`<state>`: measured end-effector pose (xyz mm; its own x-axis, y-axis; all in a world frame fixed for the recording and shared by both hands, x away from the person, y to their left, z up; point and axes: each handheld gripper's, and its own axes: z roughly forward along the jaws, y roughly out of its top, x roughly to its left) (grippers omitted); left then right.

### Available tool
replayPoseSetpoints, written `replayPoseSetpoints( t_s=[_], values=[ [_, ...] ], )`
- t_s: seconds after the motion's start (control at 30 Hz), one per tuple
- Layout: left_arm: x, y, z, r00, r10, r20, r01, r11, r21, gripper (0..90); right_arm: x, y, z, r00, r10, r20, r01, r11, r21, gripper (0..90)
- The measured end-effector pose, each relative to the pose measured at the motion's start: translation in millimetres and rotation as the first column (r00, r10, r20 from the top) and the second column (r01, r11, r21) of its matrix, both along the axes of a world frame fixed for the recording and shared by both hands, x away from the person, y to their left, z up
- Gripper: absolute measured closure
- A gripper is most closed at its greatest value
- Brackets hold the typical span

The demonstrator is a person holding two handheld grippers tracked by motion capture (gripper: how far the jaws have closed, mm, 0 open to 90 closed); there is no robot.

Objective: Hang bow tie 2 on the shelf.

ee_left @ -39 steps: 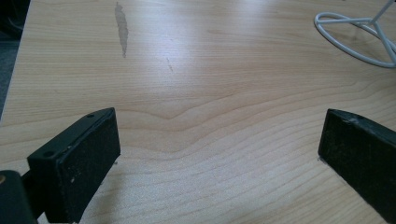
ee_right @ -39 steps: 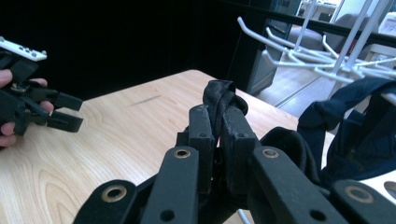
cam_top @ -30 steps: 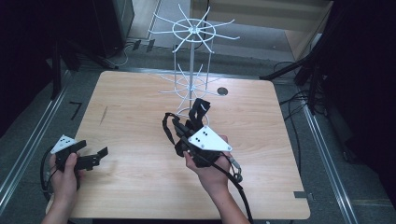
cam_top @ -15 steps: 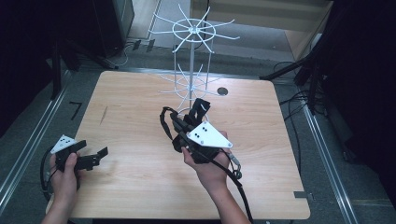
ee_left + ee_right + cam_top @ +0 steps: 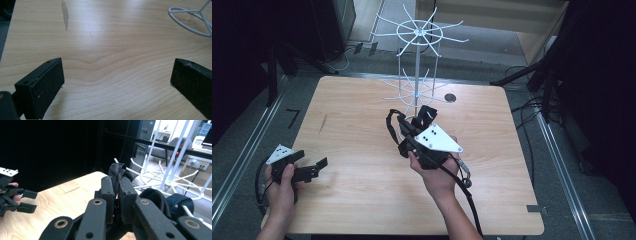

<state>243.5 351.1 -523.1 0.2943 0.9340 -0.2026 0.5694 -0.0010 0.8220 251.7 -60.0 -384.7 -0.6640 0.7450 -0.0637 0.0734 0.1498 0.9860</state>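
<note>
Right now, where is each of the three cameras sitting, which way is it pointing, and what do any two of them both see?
High view: above the person's side, looking forward and down on the wooden table; both forearms, left gripper and right gripper show.
Left gripper view: rides the left gripper, looking low across the tabletop between its open fingers.
Right gripper view: rides the right gripper, looking toward the white wire rack; its fingers pinch a black strap.
Shared: the rack's base ring and the tabletop appear in the high and left gripper views.

My left gripper (image 5: 309, 170) sits low with its jaws spread wide, while my right gripper (image 5: 115, 192) is lifted, jaws clamped on a black strap (image 5: 117, 173).
</note>
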Motion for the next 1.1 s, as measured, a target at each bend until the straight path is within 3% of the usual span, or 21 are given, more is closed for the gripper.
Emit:
replayPoseSetpoints(
  t_s=[0.67,1.1],
  values=[
    [0.0,-0.1,0.0,1.0000,0.002,0.001,-0.002,1.0000,-0.001,0.0,15.5,-4.8,-6.1,0.9972,-0.069,-0.029,0.069,0.998,0.001,85.0],
    [0.0,-0.1,-0.1,1.0000,0.003,0.002,-0.003,1.0000,0.000,0.0,25.1,-6.5,-17.6,0.9884,-0.130,-0.078,0.130,0.991,-0.001,84.9]
  ],
)
